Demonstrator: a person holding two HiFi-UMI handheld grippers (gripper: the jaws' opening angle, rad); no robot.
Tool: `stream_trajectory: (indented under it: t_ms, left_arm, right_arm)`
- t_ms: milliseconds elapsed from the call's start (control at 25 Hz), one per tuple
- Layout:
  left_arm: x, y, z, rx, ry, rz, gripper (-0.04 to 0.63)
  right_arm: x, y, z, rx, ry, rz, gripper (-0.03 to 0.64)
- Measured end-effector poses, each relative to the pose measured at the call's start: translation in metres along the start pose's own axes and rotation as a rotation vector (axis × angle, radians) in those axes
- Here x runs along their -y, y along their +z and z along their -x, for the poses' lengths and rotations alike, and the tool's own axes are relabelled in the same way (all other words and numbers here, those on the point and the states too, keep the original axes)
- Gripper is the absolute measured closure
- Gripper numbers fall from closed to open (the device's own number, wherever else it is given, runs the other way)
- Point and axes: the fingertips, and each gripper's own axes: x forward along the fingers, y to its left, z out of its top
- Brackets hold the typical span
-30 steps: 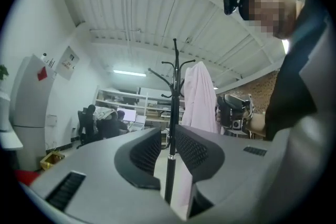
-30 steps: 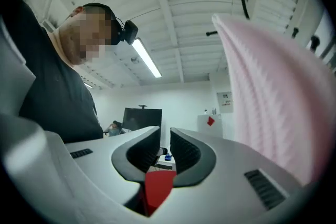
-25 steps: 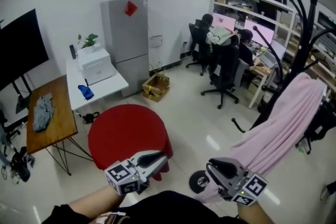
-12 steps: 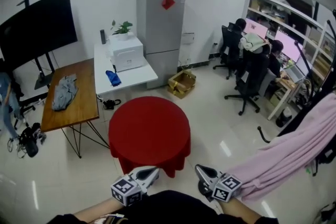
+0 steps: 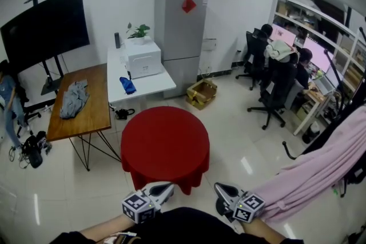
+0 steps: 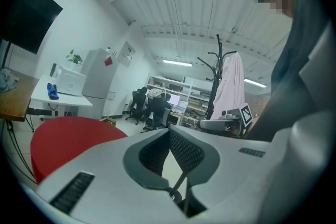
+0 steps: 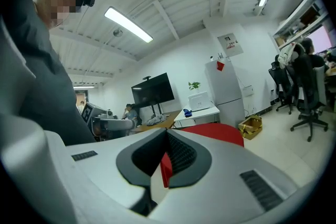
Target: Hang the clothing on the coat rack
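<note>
Grippers idle: left gripper (image 5: 167,186) and right gripper (image 5: 221,187) sit low by the wearer's body, jaws pressed together on nothing, prob. because the pink garment (image 5: 320,166) already drapes from the coat rack (image 6: 217,60) at right. Grey cloth (image 5: 73,99) lies on wooden table (image 5: 97,108), well apart.

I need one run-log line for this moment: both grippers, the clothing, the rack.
left gripper: shut, empty | right gripper: shut, empty | pink cloth garment: hanging on black coat rack | grey cloth: on wooden table
</note>
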Motion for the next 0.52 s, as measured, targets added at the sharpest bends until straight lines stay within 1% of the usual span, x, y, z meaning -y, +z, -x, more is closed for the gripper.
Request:
stream_trajectory:
  t_ms: [160, 520]
  left_arm:
    - [0.0008, 0.0, -0.004, 0.0, -0.009, 0.003, 0.594]
    - [0.0031, -0.0001, -0.0073, -0.001, -0.02, 0.005, 0.594]
  right_arm:
    - [0.0041, 0.0006, 0.0054, 0.003, -0.009, 0.0, 0.617]
    - [0.0013, 0.0029, 0.0081, 0.0, 0.004, 0.015, 0.617]
